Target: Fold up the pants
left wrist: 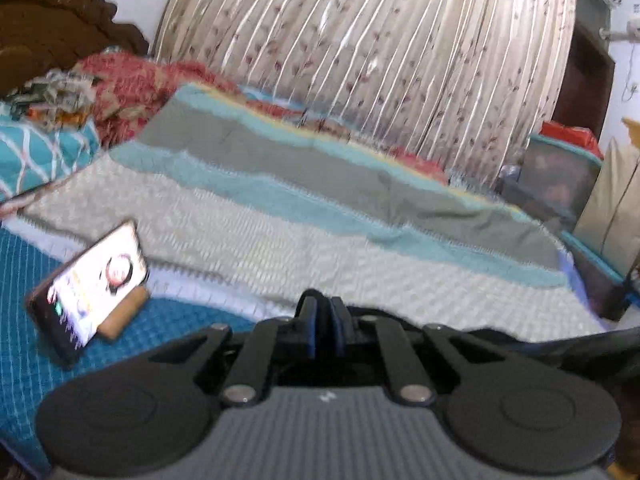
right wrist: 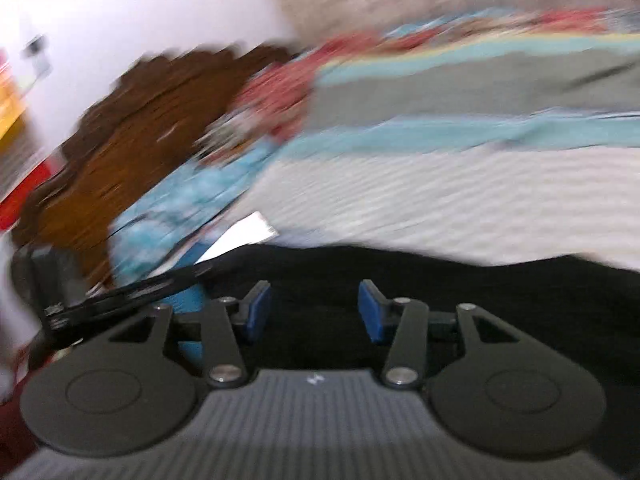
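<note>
The black pants (right wrist: 460, 300) lie on the bed, a dark mass right in front of my right gripper (right wrist: 314, 312). That gripper is open, its blue pads (right wrist: 256, 312) wide apart just above the fabric. The right wrist view is motion-blurred. In the left wrist view my left gripper (left wrist: 323, 328) has its blue pads pressed together; I cannot see cloth between them. A strip of black fabric (left wrist: 560, 346) runs off to the right beside it. The bed with its white, teal and grey striped cover (left wrist: 320, 232) stretches ahead.
A phone (left wrist: 92, 284) leans on a wooden stand on the blue quilt at the left. Pillows and a red blanket (left wrist: 132, 88) pile against the carved wooden headboard (right wrist: 120, 132). Floral curtains (left wrist: 380, 60) hang behind the bed. Boxes (left wrist: 560, 168) stand at the far right.
</note>
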The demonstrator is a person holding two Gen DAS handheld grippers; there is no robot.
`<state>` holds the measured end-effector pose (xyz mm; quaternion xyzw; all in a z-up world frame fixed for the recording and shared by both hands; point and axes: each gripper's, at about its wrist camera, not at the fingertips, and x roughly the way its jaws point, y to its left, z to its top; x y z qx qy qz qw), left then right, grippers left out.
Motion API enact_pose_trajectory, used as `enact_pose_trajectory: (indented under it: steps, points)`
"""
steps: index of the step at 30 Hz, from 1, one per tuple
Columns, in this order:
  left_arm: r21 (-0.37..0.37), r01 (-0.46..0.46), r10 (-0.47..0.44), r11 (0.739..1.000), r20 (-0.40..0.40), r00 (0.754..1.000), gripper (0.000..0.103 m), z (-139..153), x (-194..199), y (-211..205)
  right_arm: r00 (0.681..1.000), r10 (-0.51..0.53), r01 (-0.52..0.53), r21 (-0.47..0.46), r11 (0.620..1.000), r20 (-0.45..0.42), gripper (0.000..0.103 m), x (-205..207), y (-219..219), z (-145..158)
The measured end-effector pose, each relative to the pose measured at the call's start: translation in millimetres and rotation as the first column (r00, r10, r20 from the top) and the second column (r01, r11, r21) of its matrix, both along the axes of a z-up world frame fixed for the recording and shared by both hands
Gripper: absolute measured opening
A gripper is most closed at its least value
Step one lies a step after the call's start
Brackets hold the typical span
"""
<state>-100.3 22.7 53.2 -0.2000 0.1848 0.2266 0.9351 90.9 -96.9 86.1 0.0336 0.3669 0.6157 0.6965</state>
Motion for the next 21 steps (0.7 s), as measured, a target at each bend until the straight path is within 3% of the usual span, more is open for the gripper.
enact_pose_trajectory:
  steps: [2, 3, 5, 7, 10, 11, 13, 15, 16, 19, 21]
  points:
    - [-0.075, -0.032, 0.027, 0.997, -0.068, 0.997, 0.015, -19.3, -1.9, 6.6, 0.997, 0.075, -0.077, -0.110, 0.991, -0.021, 0.049, -9.0, 44.1, -29.0]
    - [-0.127, -0.050, 0.039, 0.991, -0.088, 0.995, 0.015, -27.0, -5.8, 10.3, 0.994, 0.095, -0.103, -0.210, 0.972, -0.047, 0.049, -10.7, 65.4, -53.7]
    - [-0.223, -0.089, 0.072, 0.971, -0.084, 0.994, 0.030, -40.1, -26.4, 18.8, 0.989, 0.096, -0.132, -0.379, 0.916, -0.113, 0.049, -10.9, 92.5, -102.7]
    - [-0.289, -0.121, 0.112, 0.950, -0.047, 0.993, 0.048, -47.2, -49.7, 26.6, 0.989, 0.062, -0.102, -0.321, 0.942, -0.132, 0.051, -7.0, 86.9, -100.4]
    - [-0.430, -0.108, 0.120, 0.896, 0.000, 0.993, 0.053, -58.5, -66.2, 41.0, 0.989, 0.068, -0.097, -0.227, 0.969, -0.130, 0.050, -4.5, 64.4, -75.3]
    - [-0.488, -0.108, 0.122, 0.866, -0.002, 0.992, 0.059, -62.6, -67.0, 43.6, 0.992, 0.052, -0.075, -0.203, 0.976, -0.116, 0.051, -5.8, 54.8, -69.8]
    - [-0.534, -0.083, 0.108, 0.841, 0.016, 0.994, 0.067, -68.3, -61.6, 44.9, 0.993, 0.006, -0.027, -0.175, 0.984, -0.117, 0.051, 2.5, 34.6, -63.4]
    - [-0.576, -0.052, 0.090, 0.816, 0.037, 0.995, 0.083, -74.2, -48.2, 45.8, 0.987, -0.044, 0.018, -0.164, 0.986, -0.152, 0.051, 10.1, 14.3, -64.4]
    - [-0.602, -0.047, 0.085, 0.797, 0.035, 0.996, 0.096, -78.8, -40.6, 46.9, 0.984, -0.061, 0.033, -0.163, 0.986, -0.166, 0.051, 10.4, 11.3, -68.1]
    - [-0.638, -0.058, 0.071, 0.768, -0.006, 0.997, 0.098, -94.7, -12.8, 46.6, 0.972, -0.078, 0.039, -0.174, 0.984, -0.221, 0.051, 10.8, -0.9, -83.1]
    - [-0.628, -0.101, 0.088, 0.772, -0.052, 0.995, 0.092, -100.8, -1.5, 42.8, 0.962, -0.072, 0.021, -0.192, 0.981, -0.263, 0.050, 9.1, 3.9, -89.9]
